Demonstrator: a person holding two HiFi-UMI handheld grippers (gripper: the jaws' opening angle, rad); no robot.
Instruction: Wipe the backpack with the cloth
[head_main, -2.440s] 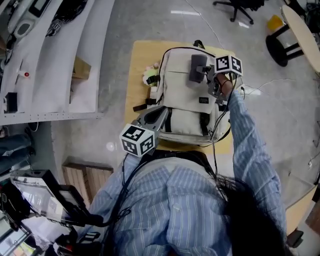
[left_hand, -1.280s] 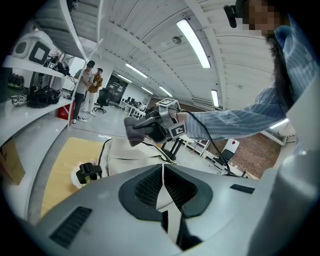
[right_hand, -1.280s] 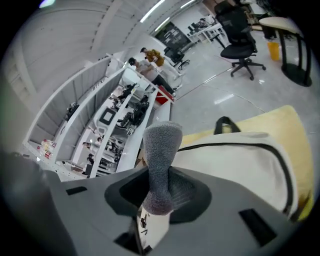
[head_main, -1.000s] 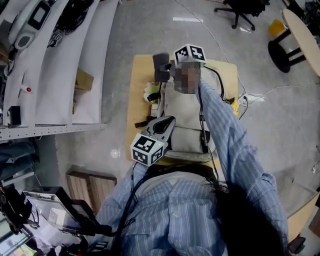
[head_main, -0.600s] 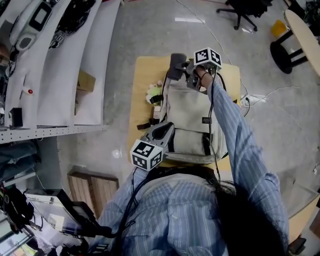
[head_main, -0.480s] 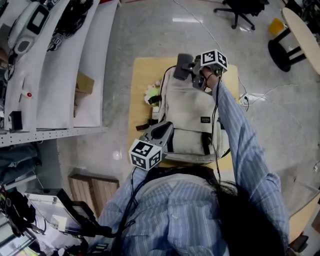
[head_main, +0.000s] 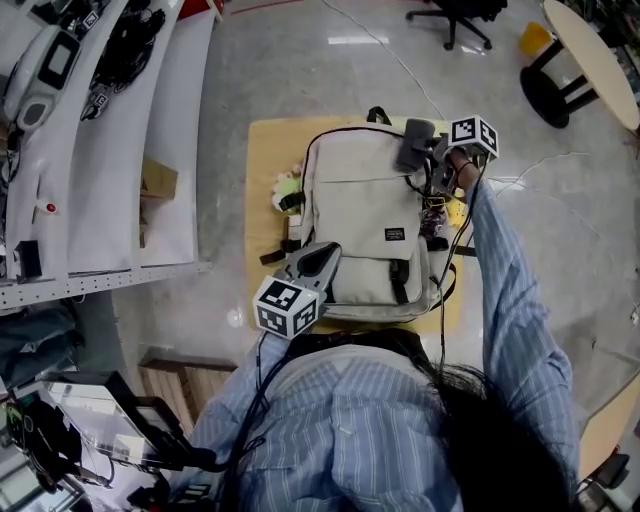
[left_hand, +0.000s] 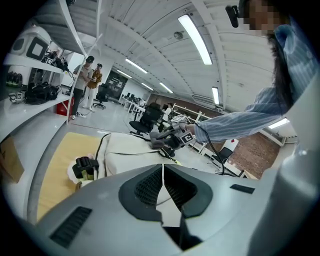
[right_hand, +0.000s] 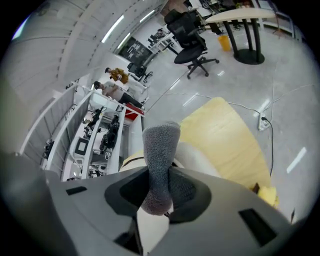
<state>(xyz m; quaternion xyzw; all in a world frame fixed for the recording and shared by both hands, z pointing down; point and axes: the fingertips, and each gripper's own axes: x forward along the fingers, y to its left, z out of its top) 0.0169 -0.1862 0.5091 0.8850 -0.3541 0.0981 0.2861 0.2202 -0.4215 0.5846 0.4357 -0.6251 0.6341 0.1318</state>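
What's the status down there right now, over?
Left claw shut, empty, by backpack's near left corner. Right claw shut on cloth, at backpack's far right corner. Cables trail along that edge.

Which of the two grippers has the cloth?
The right gripper, at the far right corner of the backpack: its jaws pinch the grey cloth. The left gripper is shut and empty by the near edge.
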